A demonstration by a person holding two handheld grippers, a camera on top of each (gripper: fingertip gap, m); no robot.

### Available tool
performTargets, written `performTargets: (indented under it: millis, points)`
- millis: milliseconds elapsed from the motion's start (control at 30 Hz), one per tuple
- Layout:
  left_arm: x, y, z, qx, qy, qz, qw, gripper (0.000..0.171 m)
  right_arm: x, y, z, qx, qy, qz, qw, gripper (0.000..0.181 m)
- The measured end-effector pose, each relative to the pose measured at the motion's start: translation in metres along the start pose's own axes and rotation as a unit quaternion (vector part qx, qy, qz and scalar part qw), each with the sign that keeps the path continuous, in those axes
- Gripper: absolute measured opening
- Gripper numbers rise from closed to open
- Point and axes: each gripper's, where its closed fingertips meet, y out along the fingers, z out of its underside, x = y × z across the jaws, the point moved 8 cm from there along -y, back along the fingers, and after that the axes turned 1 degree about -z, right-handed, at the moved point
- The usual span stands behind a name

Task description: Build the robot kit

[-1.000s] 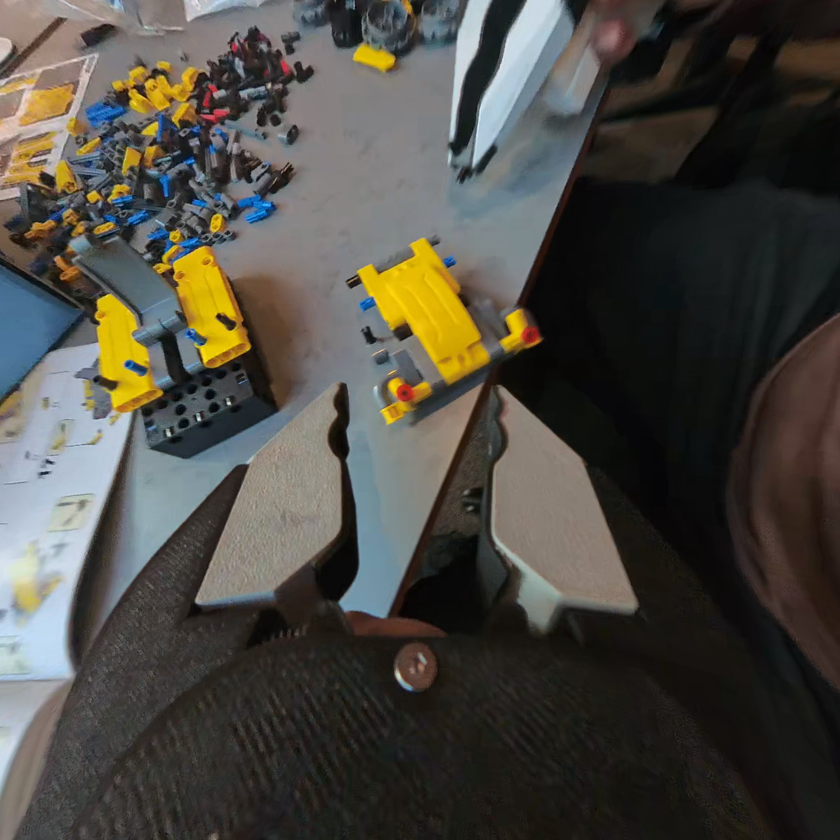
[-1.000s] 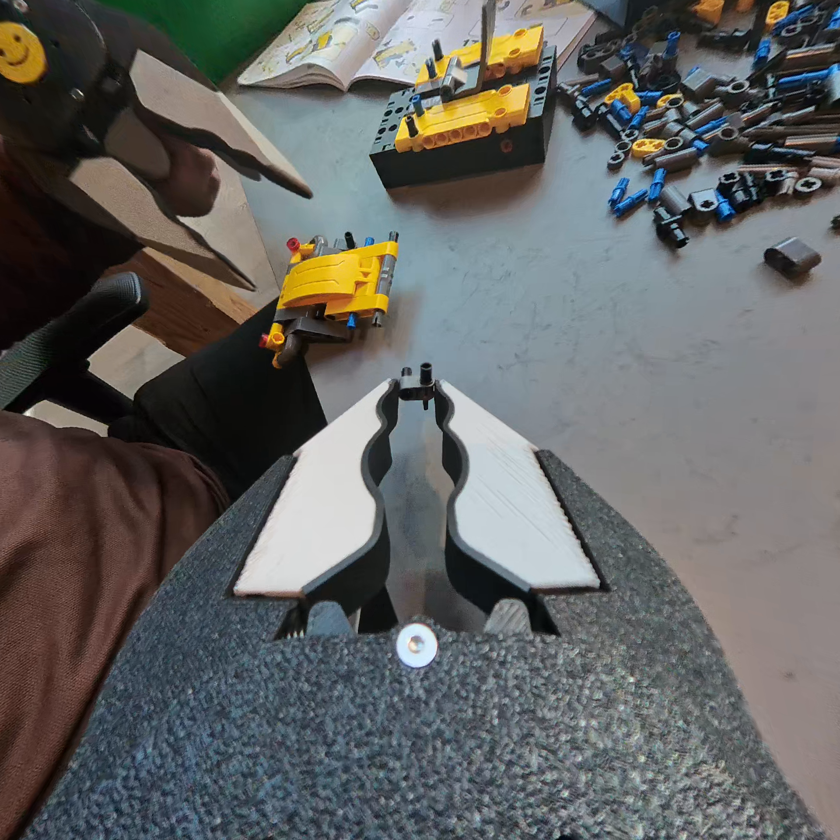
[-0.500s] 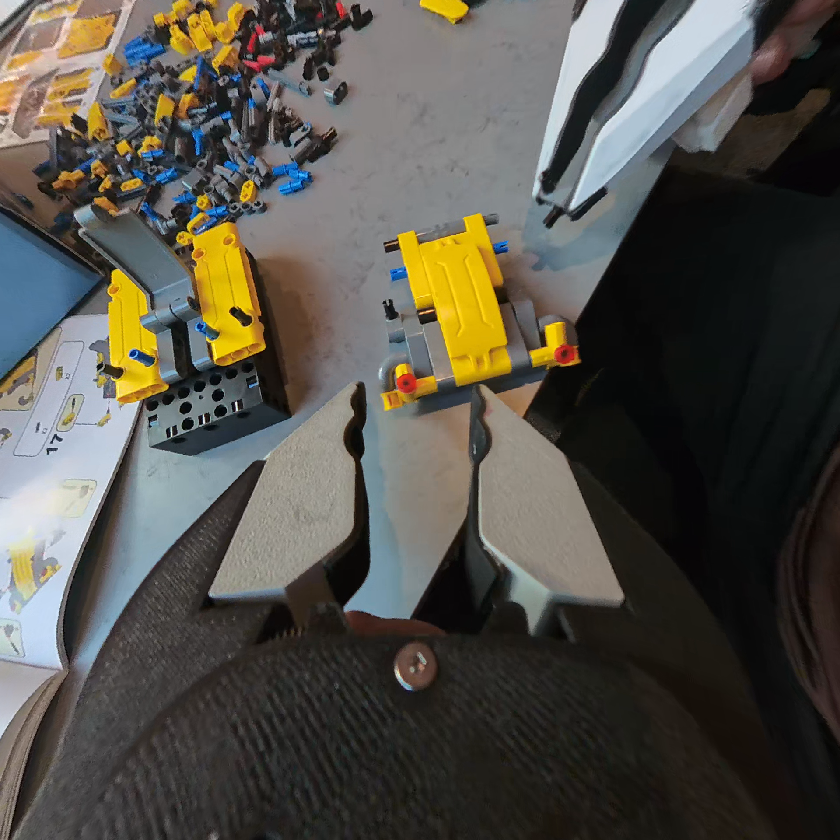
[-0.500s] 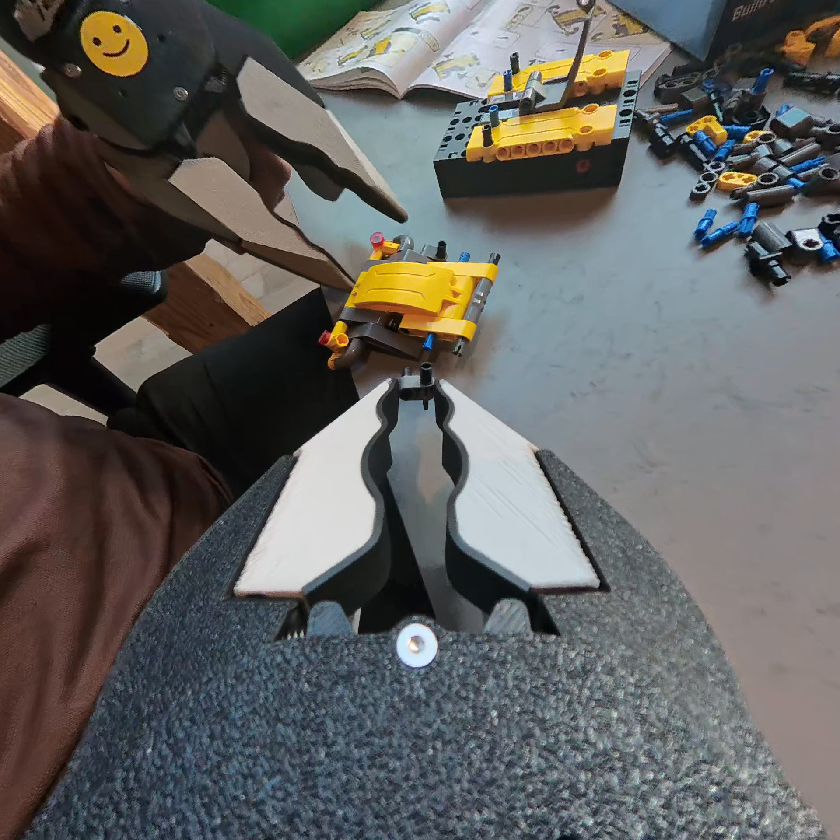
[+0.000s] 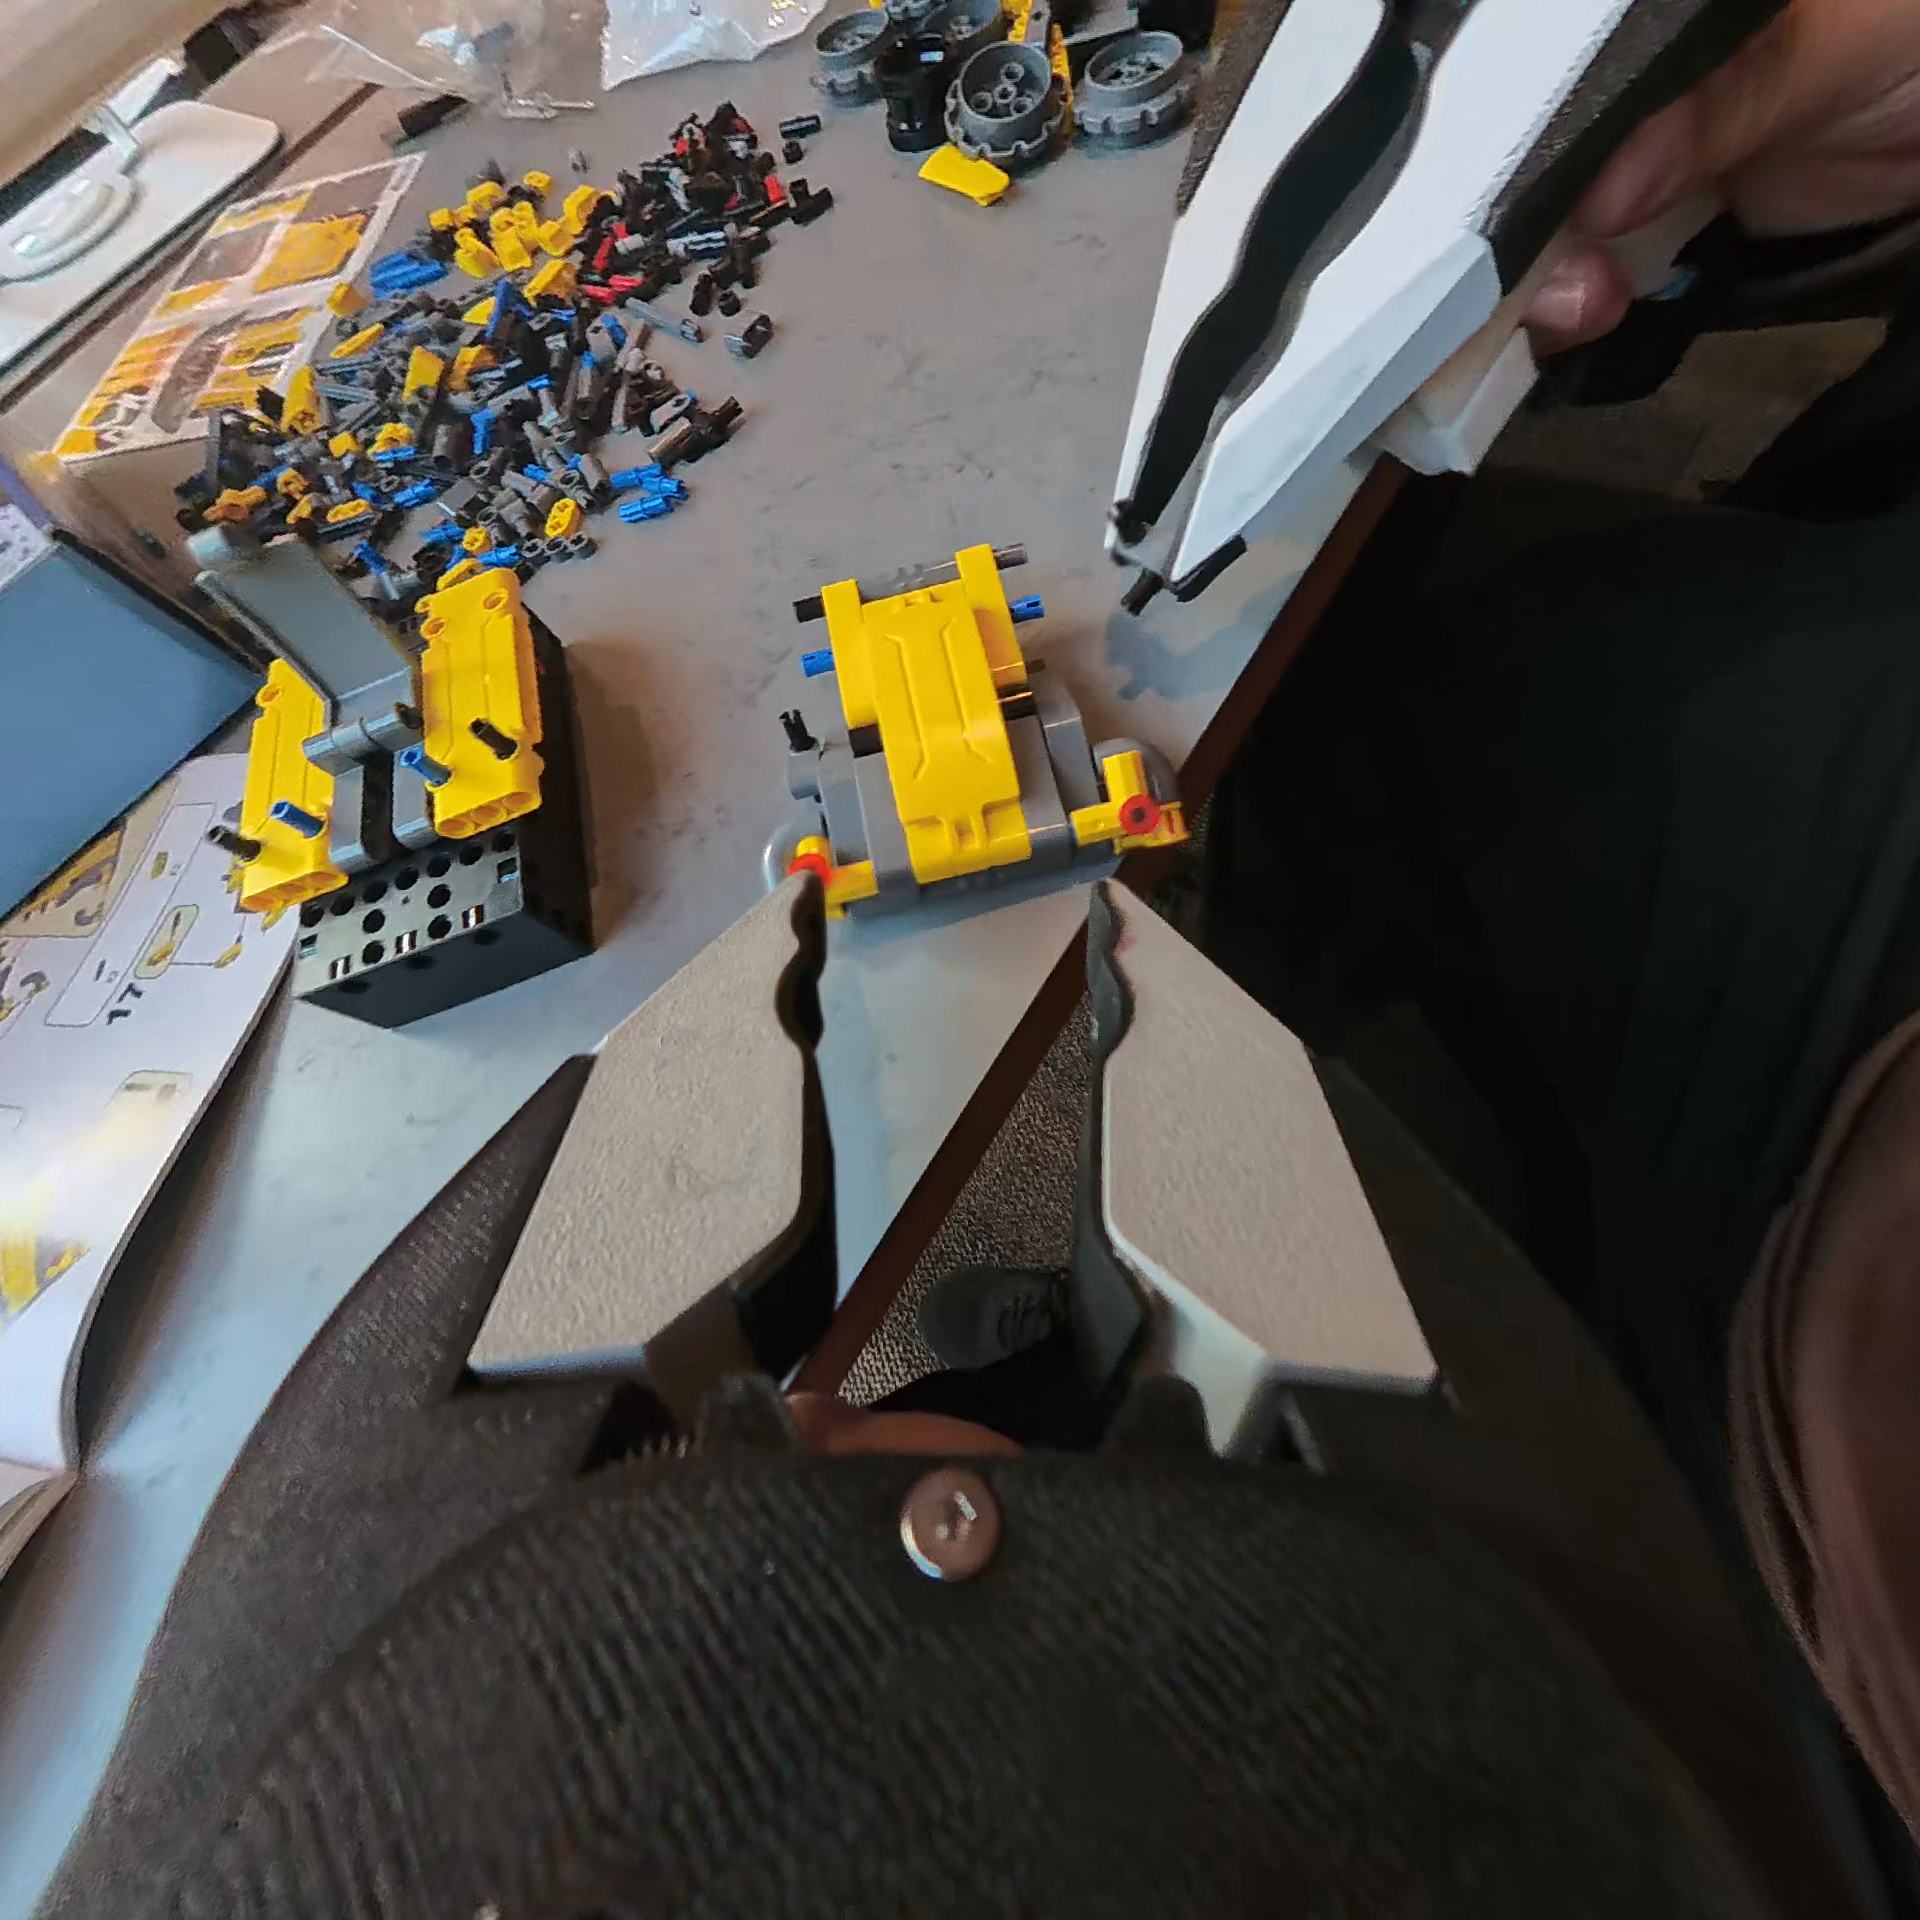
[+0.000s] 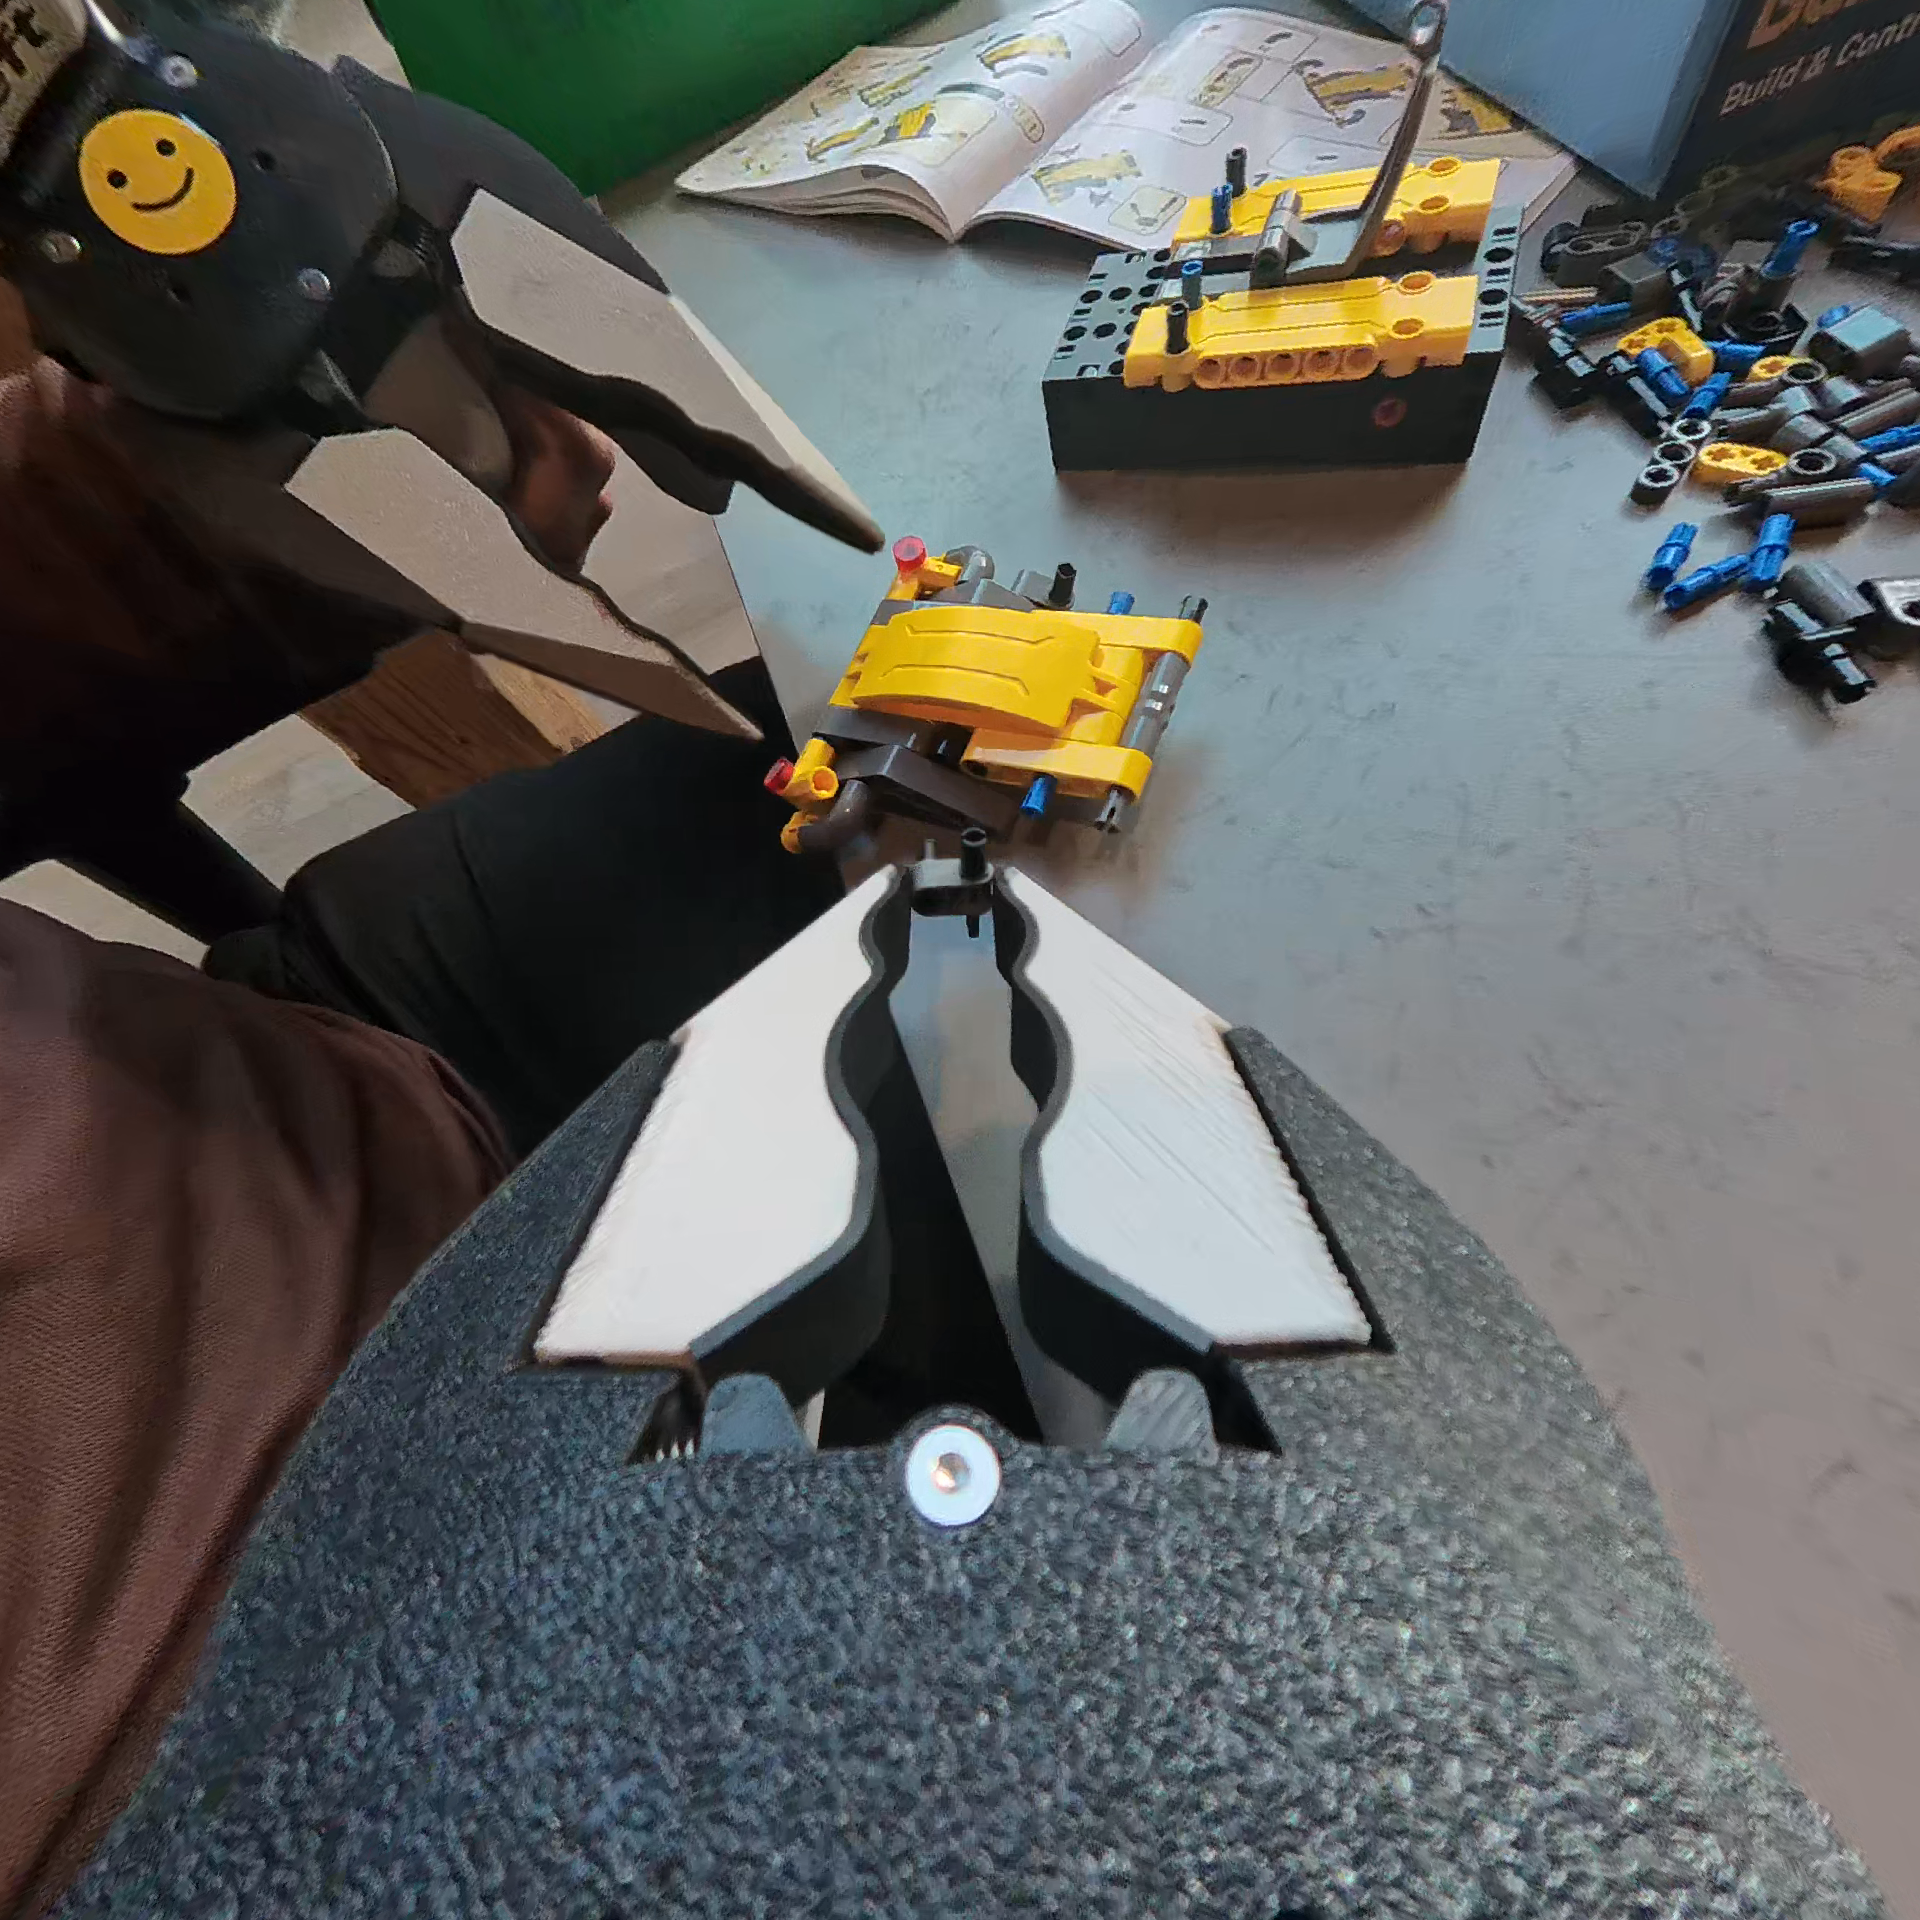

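A small yellow and grey brick assembly (image 5: 956,748) with red studs lies at the edge of the grey table (image 5: 914,343); it also shows in the right wrist view (image 6: 997,696). My left gripper (image 5: 951,899) is open just short of it, its fingers on either side of the near end, one fingertip by a red stud. It appears in the right wrist view (image 6: 810,634) too. My right gripper (image 6: 951,883) is shut on a small black connector piece (image 6: 951,883), held just beside the assembly. It shows in the left wrist view (image 5: 1158,582), above the table edge.
A black block carrying yellow beams and a grey arm (image 5: 416,790) stands to the left. A pile of loose small pieces (image 5: 499,374) lies behind it, with grey wheels (image 5: 997,83) at the back. An open instruction booklet (image 5: 94,1039) lies at the left. A person's dark-clothed lap (image 5: 1558,831) is beyond the table edge. Tip to tip, the grippers are about 8 centimeters apart.
My left gripper has moved up to the assembly and its fingers now flank the near end. My right gripper has carried the black piece closer to the assembly.
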Motion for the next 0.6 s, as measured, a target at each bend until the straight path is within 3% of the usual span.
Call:
performTargets:
  millis: [267,433,600]
  points:
    - [0.010,-0.010,0.017,-0.052,0.001,0.012,0.999,0.052,0.005,-0.017,-0.010,-0.032,-0.084,0.086,0.992,0.012]
    - [0.014,-0.007,0.017,-0.074,-0.017,0.047,0.996,0.051,0.022,-0.003,-0.008,-0.029,-0.170,0.104,0.979,0.012]
    - [0.016,-0.003,0.025,-0.071,-0.002,0.042,0.997,0.047,0.014,0.008,-0.002,-0.036,-0.129,0.076,0.988,0.012]
